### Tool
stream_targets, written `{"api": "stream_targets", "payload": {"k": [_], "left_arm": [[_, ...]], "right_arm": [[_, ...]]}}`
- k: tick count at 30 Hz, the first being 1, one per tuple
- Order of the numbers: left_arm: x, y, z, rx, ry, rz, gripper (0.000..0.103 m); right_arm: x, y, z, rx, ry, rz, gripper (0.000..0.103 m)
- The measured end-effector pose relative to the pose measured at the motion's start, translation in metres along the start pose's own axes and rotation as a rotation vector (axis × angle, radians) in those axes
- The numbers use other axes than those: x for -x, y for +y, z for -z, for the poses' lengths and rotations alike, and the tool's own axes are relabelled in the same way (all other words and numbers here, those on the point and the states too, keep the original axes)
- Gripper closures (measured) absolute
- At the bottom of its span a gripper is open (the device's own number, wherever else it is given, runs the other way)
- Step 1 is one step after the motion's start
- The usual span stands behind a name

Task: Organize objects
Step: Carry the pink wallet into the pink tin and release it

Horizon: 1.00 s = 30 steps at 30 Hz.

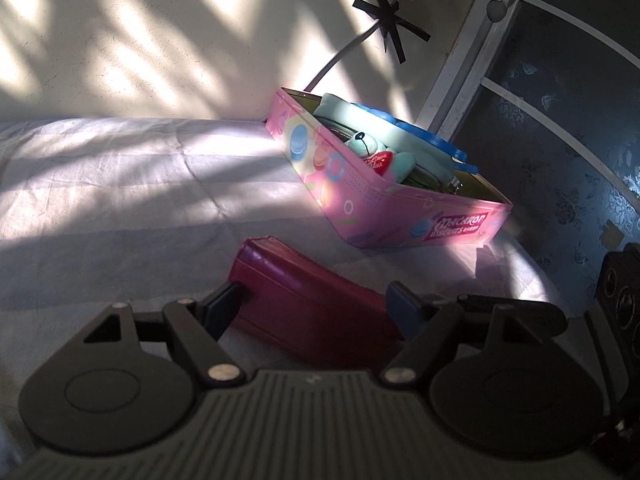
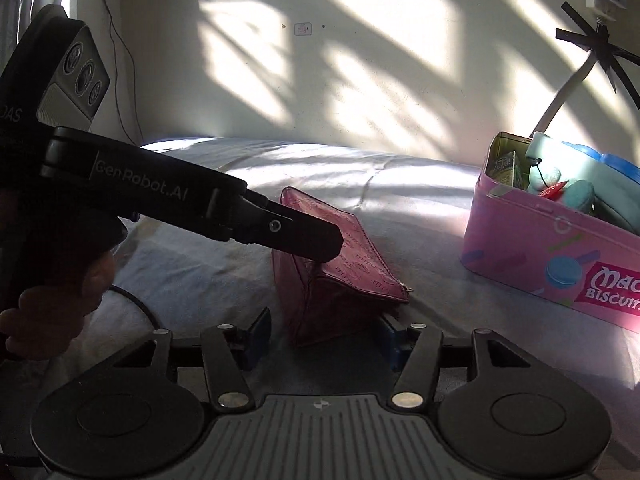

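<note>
A maroon zip pouch [image 1: 304,292] [image 2: 344,276] lies on the pale bedsheet [image 1: 120,184]. My left gripper [image 1: 312,312] straddles it, open, a finger close on each side. One of its fingers [image 2: 304,236] crosses in front of the pouch's far end in the right wrist view. My right gripper [image 2: 325,332] is also open around the pouch's near end, with a gap at the left pad [image 2: 260,332]. Behind stands an open pink biscuit tin [image 1: 360,196] [image 2: 520,240] holding a teal plush toy [image 1: 360,146] and a blue item [image 1: 432,136].
The bed meets a sunlit wall [image 2: 320,60], where black tape [image 1: 384,28] fixes a cable. Right of the bed is a dark patterned surface [image 1: 560,160]. A person's hand [image 2: 40,312] holds the left gripper's handle. The right gripper's body [image 1: 620,300] shows at the edge.
</note>
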State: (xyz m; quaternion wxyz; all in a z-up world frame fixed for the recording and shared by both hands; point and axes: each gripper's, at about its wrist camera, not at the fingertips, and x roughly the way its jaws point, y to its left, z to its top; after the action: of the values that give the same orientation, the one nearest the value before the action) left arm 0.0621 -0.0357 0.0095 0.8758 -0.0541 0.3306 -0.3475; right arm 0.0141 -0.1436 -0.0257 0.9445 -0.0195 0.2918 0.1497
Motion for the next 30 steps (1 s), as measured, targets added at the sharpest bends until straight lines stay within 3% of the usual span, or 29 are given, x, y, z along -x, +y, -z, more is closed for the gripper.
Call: {"api": "stream_targets", "payload": {"k": [1, 3, 5, 8, 12, 13, 17, 21, 23, 26, 28, 30], "left_arm": [[-0.003, -0.007, 0.0, -0.024, 0.008, -0.009, 0.024], [-0.011, -0.021, 0.0, -0.07, 0.033, -0.022, 0.029], [-0.015, -0.031, -0.001, -0.096, 0.041, -0.012, 0.044], [-0.014, -0.048, -0.009, -0.098, 0.041, 0.034, 0.055], [-0.006, -0.089, -0.025, -0.2, -0.026, 0.037, 0.055], [-0.005, -0.098, -0.031, -0.217, -0.042, 0.04, 0.056], [-0.006, -0.126, -0.054, -0.242, -0.086, 0.077, 0.057], [-0.016, -0.145, -0.067, -0.266, -0.093, 0.1, 0.053], [-0.019, -0.146, -0.071, -0.264, -0.095, 0.091, 0.044], [-0.018, -0.129, -0.072, -0.241, -0.115, 0.013, 0.032], [-0.018, -0.105, -0.071, -0.186, -0.107, -0.037, 0.023], [-0.021, -0.08, -0.068, -0.151, -0.082, -0.1, 0.02]], "right_arm": [[-0.001, 0.0, 0.0, 0.003, -0.009, 0.002, 0.068], [0.001, -0.004, -0.002, -0.01, -0.025, -0.011, 0.077], [0.002, -0.008, -0.003, -0.017, -0.029, -0.007, 0.096], [0.015, -0.013, -0.002, -0.007, -0.073, 0.031, 0.096], [0.046, -0.026, -0.007, 0.01, -0.198, 0.089, 0.097], [0.052, -0.03, -0.008, 0.013, -0.226, 0.107, 0.102], [0.082, -0.05, -0.016, 0.013, -0.349, 0.167, 0.102], [0.096, -0.075, -0.02, -0.008, -0.376, 0.152, 0.102], [0.099, -0.088, -0.015, -0.045, -0.375, 0.139, 0.098], [0.096, -0.105, -0.002, -0.105, -0.325, 0.109, 0.072], [0.091, -0.105, 0.01, -0.14, -0.278, 0.093, 0.035], [0.081, -0.102, 0.017, -0.145, -0.229, 0.073, 0.033]]}}
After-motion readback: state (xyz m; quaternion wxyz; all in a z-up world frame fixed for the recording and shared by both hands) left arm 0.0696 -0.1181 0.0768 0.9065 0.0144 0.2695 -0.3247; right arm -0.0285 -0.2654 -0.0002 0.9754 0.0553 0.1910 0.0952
